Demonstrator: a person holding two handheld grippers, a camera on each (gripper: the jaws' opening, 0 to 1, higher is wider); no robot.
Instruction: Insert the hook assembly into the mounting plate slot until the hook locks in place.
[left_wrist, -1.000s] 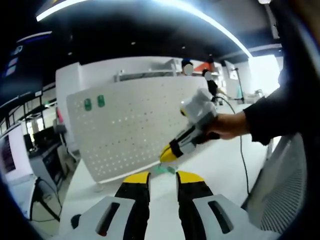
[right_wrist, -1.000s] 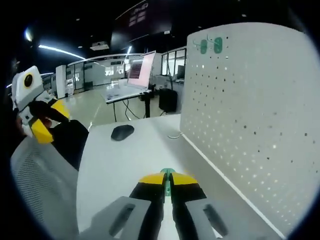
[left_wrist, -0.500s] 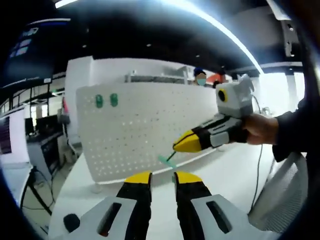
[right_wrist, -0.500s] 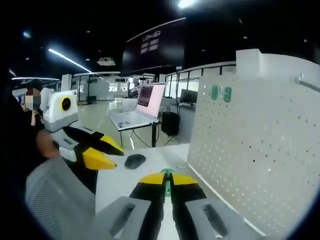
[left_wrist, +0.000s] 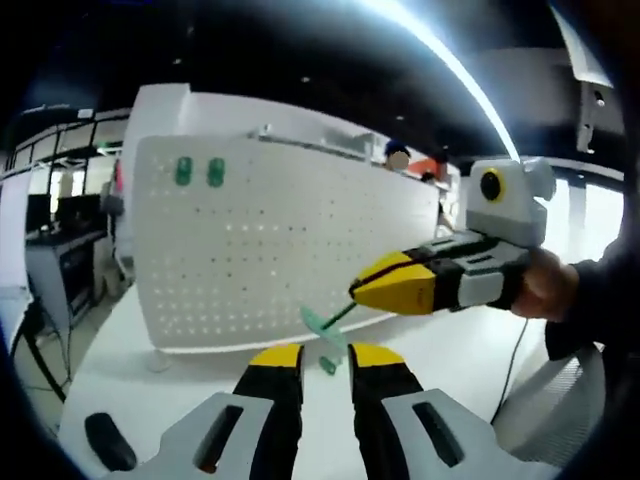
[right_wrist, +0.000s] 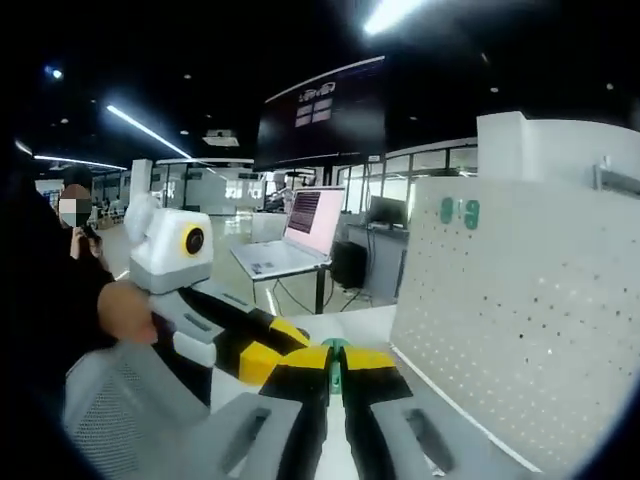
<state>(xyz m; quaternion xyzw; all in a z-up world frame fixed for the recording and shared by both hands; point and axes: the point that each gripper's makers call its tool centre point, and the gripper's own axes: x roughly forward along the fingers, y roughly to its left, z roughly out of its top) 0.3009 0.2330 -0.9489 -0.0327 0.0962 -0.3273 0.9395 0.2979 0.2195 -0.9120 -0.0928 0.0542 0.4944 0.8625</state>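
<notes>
The white desk (left_wrist: 110, 370) carried an upright white pegboard (left_wrist: 280, 260), the mounting plate, standing along its far side; in the right gripper view the same pegboard (right_wrist: 520, 300) rose at the desk's right edge. Two small green hooks (left_wrist: 198, 172) were already seated side by side near the board's upper left corner, and they showed again near the top of the board in the right gripper view (right_wrist: 458, 212). An open laptop (right_wrist: 300, 230) sat on another desk farther back in the room. A dark computer mouse (left_wrist: 108, 441) lay near the desk's near left corner.

The right gripper (left_wrist: 355, 291) came in from the right of the left gripper view, held in a person's hand (left_wrist: 548, 287). Its yellow-tipped fingers were pressed together on the stem of a green hook assembly (left_wrist: 322, 322), pinching it, with the flat end of the piece held in the air in front of the pegboard's lower part and not touching it. In the right gripper view the same green piece (right_wrist: 335, 362) showed as a thin strip clamped between the closed fingers (right_wrist: 305, 360).

The left gripper (left_wrist: 325, 355) had its fingers a little apart with nothing between them. A small green bit (left_wrist: 327, 365) lay on the desk just beyond them. In the right gripper view the left gripper (right_wrist: 262, 358) sat close beside the right gripper's tips.
</notes>
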